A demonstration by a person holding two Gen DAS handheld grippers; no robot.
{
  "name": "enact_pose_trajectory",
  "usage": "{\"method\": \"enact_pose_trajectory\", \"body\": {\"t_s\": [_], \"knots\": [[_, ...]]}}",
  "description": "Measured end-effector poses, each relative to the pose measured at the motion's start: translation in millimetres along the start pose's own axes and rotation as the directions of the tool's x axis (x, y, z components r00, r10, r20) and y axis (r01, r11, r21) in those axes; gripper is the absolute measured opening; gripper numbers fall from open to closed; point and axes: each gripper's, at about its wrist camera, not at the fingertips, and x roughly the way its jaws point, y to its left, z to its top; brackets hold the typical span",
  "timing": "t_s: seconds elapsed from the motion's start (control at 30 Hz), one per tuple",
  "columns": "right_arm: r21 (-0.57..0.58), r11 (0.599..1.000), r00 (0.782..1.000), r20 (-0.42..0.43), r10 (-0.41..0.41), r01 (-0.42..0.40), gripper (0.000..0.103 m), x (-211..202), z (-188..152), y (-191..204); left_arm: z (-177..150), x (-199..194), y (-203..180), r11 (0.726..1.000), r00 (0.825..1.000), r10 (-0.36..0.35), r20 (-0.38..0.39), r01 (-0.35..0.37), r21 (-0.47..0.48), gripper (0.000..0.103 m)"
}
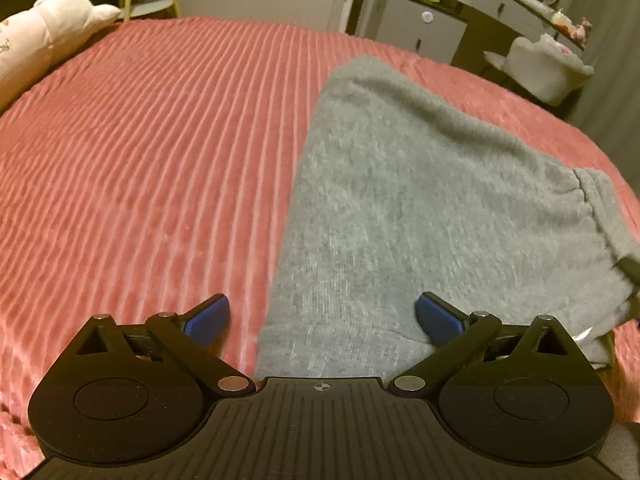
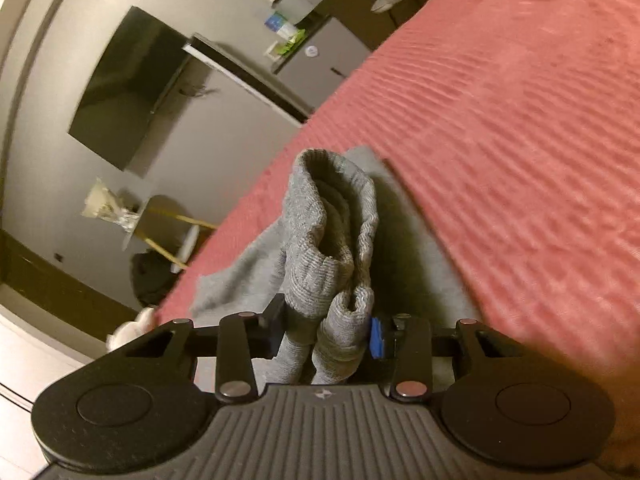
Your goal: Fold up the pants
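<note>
On the bed (image 1: pixel 140 140), over a ribbed pink-red blanket, the grey pants (image 1: pixel 400 208) lie spread flat, running from the near edge toward the far right side. Fabric is a soft knit; one ribbed band shows at the right edge of the left wrist view.

Left tongs (image 1: pixel 322 316): jaws stand wide apart, nothing between the blue pads (image 1: pixel 208 320). Left pad sits over bare blanket, right pad over the near end of the pants. Whether the pads touch the cloth cannot be told.

Right tongs (image 2: pixel 326 334): jaws narrow, clamped on a bunched ribbed part of the pants (image 2: pixel 332 240). The gathered cloth stands up from between the fingers, folded in on itself, with the rest of the garment trailing down to the blanket beneath. Right wrist view is strongly tilted and somewhat blurred.

Background: white plush toy (image 1: pixel 48 24) at the far left of the bed; grey cabinet (image 1: pixel 420 28) and a wall-mounted dark screen (image 2: pixel 128 88) beyond the bed.
</note>
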Motion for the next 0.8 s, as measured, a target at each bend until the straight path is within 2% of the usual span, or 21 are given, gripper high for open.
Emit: {"method": "enact_pose_trajectory", "body": {"t_s": [0.03, 0.1, 0.2, 0.23, 0.3, 0.4, 0.5, 0.57, 0.67, 0.7, 0.8], "knots": [[-0.012, 0.999, 0.999, -0.024, -0.040, 0.040, 0.043, 5, 1, -4, 0, 1, 0, 1.000, 1.000, 0.003, -0.003, -0.003, -0.002, 0.103], [-0.048, 0.993, 0.990, -0.080, -0.115, 0.112, 0.056, 14, 3, -8, 1, 3, 2, 1.000, 1.000, -0.006, -0.015, 0.005, -0.014, 0.103], [-0.145, 0.976, 0.983, -0.064, -0.173, 0.163, 0.076, 8, 6, 0, 2, 3, 6, 0.999, 1.000, -0.016, -0.024, 0.015, -0.033, 0.103], [-0.198, 0.958, 0.975, -0.038, -0.219, 0.207, 0.090, 7, 6, 5, 4, 3, 8, 0.999, 1.000, -0.017, -0.027, 0.016, -0.037, 0.103], [-0.263, 0.929, 0.964, 0.005, -0.267, 0.259, 0.093, 4, 8, 13, 7, 2, 11, 0.999, 0.999, -0.021, -0.029, 0.020, -0.044, 0.103], [-0.250, 0.953, 0.981, -0.048, -0.189, 0.171, 0.093, 5, 15, 5, 15, 6, 15, 0.998, 0.998, -0.050, -0.048, 0.048, -0.035, 0.102], [-0.231, 0.968, 0.987, -0.105, -0.120, 0.093, 0.093, 16, 26, -9, 27, 13, 20, 0.995, 0.992, -0.099, -0.074, 0.098, -0.024, 0.102], [-0.202, 0.977, 0.987, -0.129, -0.096, 0.069, 0.094, 26, 33, -18, 35, 18, 22, 0.988, 0.984, -0.154, -0.084, 0.154, -0.006, 0.101], [-0.091, 0.995, 0.978, -0.210, 0.012, -0.031, 0.095, 42, 45, -38, 49, 30, 26, 0.972, 0.967, -0.235, -0.095, 0.234, -0.020, 0.094], [-0.066, 0.996, 0.974, -0.223, 0.040, -0.056, 0.096, 47, 47, -43, 54, 35, 28, 0.968, 0.962, -0.252, -0.103, 0.250, -0.034, 0.089], [-0.066, 0.992, 0.968, -0.233, 0.091, -0.109, 0.097, 57, 53, -45, 69, 52, 27, 0.952, 0.944, -0.306, -0.124, 0.301, -0.057, 0.089]]}}
